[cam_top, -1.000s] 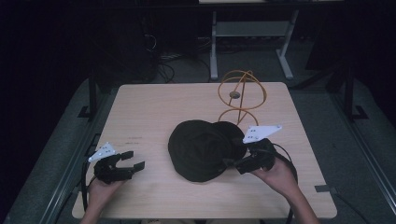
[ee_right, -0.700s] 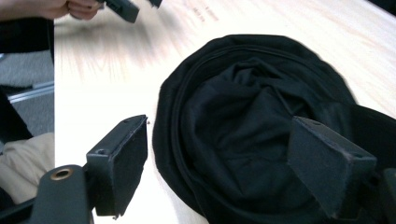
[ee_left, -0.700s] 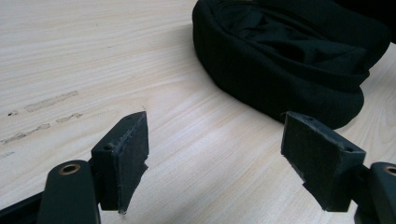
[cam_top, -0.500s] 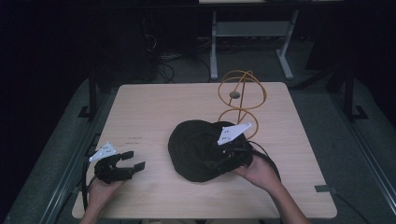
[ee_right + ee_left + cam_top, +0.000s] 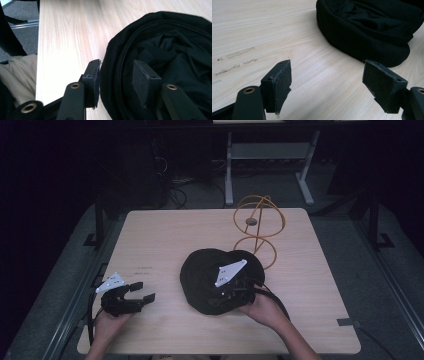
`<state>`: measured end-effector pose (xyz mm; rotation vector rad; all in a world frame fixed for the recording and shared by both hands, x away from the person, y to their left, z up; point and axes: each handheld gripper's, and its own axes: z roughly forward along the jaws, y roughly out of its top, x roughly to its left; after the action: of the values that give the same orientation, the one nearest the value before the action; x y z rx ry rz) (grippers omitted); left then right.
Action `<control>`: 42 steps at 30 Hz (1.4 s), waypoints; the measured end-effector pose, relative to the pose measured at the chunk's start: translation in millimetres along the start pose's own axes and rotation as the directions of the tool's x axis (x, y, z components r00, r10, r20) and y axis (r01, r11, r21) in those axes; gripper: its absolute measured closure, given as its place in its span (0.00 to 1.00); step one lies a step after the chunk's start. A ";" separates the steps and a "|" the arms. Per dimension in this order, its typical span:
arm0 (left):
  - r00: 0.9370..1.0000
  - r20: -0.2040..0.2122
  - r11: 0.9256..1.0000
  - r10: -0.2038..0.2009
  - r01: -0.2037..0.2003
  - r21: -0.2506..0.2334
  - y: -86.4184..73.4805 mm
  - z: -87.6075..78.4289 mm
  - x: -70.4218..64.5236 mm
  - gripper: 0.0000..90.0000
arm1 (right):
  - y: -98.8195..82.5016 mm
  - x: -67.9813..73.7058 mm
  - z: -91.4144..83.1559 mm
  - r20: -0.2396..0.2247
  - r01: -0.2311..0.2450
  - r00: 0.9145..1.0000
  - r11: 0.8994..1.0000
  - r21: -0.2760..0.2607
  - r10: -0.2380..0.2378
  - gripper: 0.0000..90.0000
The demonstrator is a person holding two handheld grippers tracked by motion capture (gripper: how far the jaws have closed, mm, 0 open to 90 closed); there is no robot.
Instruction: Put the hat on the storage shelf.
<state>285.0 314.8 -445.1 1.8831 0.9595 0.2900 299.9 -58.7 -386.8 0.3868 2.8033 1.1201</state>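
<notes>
A black fabric hat (image 5: 207, 270) lies crown-down in the middle of the wooden table (image 5: 165, 235), its hollow facing up. My right gripper (image 5: 226, 295) hovers over the hat's near right rim. In the right gripper view it (image 5: 116, 67) is open, one jaw outside the thick rim (image 5: 112, 75) and the other inside, over the crumpled lining. My left gripper (image 5: 144, 291) rests near the table's front left, open and holding nothing. In the left gripper view it (image 5: 328, 75) points at the hat (image 5: 372, 30), which lies a short way ahead.
An orange wire stand (image 5: 257, 227) of rings, with a small grey disc, rises just behind and right of the hat. The person's lap (image 5: 17, 75) is beyond the table's near edge. Metal frames and cables sit on the dark floor behind.
My right gripper has moved left from the hat's right edge onto its near rim, which now lies between the jaws. The left gripper and the hat have stayed put.
</notes>
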 end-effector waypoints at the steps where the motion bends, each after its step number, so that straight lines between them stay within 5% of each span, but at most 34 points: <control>1: 1.000 0.000 1.000 0.001 -0.001 0.003 0.2 -0.5 -0.1 0.26 | 0.0 0.0 0.0 0.000 0.000 1.000 1.000 0.000 0.000 0.64; 12: 1.000 0.001 1.000 0.000 0.000 0.001 0.3 -0.6 0.4 0.26 | -9.0 -10.1 30.7 0.003 -0.028 1.000 0.993 0.118 0.028 0.65; 21: 1.000 0.000 1.000 0.000 0.000 0.001 0.0 -0.1 -0.5 0.26 | -13.6 -5.0 45.7 0.016 0.000 1.000 0.984 0.180 -0.002 0.66; 33: 1.000 -0.002 1.000 0.000 0.000 0.000 0.3 0.2 -0.6 0.26 | -15.6 -2.8 52.4 0.012 0.018 1.000 0.981 0.195 -0.021 0.80; 42: 1.000 -0.007 1.000 0.012 -0.012 0.000 1.0 1.1 -2.0 0.26 | -9.1 3.2 39.0 0.044 0.064 0.996 0.984 0.164 -0.072 0.85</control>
<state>284.7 312.4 -444.5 1.8896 0.9533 0.3031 302.2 -38.3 -421.2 0.3248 2.8498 0.8593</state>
